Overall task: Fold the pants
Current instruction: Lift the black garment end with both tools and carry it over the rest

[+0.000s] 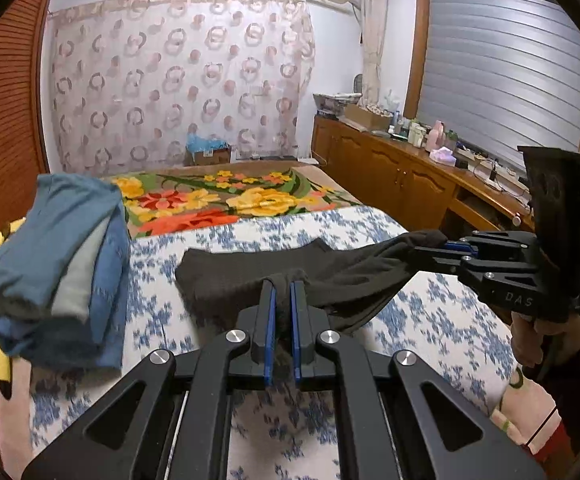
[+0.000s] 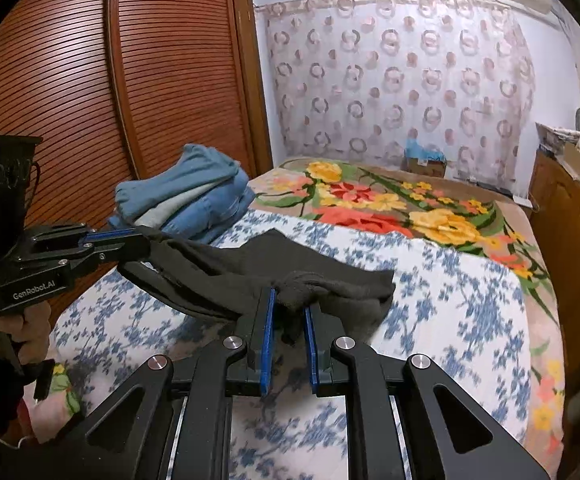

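Dark grey pants (image 1: 249,272) hang folded between my two grippers above the bed, the far part draping onto the blue-flowered sheet (image 1: 430,320). My left gripper (image 1: 283,286) is shut on one edge of the pants. My right gripper (image 2: 290,300) is shut on the other edge of the pants (image 2: 330,280). The right gripper also shows in the left wrist view (image 1: 434,246) at the right. The left gripper shows in the right wrist view (image 2: 141,240) at the left. Both hold the cloth lifted off the bed.
A stack of folded blue clothes (image 1: 61,256) lies on the bed's left side, also in the right wrist view (image 2: 193,196). A floral blanket (image 1: 217,196) covers the far bed. A wooden sideboard (image 1: 402,176) with clutter stands right. A slatted wardrobe (image 2: 89,80) stands left.
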A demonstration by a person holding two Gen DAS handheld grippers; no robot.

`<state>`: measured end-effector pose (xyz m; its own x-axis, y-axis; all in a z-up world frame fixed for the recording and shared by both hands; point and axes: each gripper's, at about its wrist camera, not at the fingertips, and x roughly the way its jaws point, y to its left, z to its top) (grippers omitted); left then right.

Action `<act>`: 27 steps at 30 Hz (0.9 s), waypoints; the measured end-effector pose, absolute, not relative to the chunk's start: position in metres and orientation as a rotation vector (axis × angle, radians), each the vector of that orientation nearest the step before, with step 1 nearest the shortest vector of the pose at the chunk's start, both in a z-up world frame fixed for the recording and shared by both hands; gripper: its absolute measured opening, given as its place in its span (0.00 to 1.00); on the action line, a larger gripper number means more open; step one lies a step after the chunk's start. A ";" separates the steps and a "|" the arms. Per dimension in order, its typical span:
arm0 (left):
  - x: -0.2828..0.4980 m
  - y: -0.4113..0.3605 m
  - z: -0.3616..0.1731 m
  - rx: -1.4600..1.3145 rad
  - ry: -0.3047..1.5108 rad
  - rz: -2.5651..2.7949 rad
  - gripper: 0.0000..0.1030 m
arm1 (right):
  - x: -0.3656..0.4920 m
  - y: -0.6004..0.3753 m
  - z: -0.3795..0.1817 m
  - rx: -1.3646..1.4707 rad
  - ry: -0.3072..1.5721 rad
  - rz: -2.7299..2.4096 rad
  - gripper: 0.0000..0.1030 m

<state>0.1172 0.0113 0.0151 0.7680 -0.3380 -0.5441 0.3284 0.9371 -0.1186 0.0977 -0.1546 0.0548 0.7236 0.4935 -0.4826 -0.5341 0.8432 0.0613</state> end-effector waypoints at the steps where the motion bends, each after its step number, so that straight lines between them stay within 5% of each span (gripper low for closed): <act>1: 0.114 0.012 0.012 -0.019 0.601 -0.367 0.07 | 0.095 -0.154 0.052 -0.086 0.512 0.566 0.13; 27: 0.070 0.004 -0.013 -0.007 0.638 -0.400 0.07 | 0.040 -0.165 0.018 -0.045 0.553 0.570 0.13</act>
<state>0.0697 0.0037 -0.0134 0.7292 -0.3656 -0.5784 0.3614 0.9235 -0.1281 0.0401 -0.1655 0.0182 0.7008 0.4998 -0.5089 -0.5235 0.8450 0.1090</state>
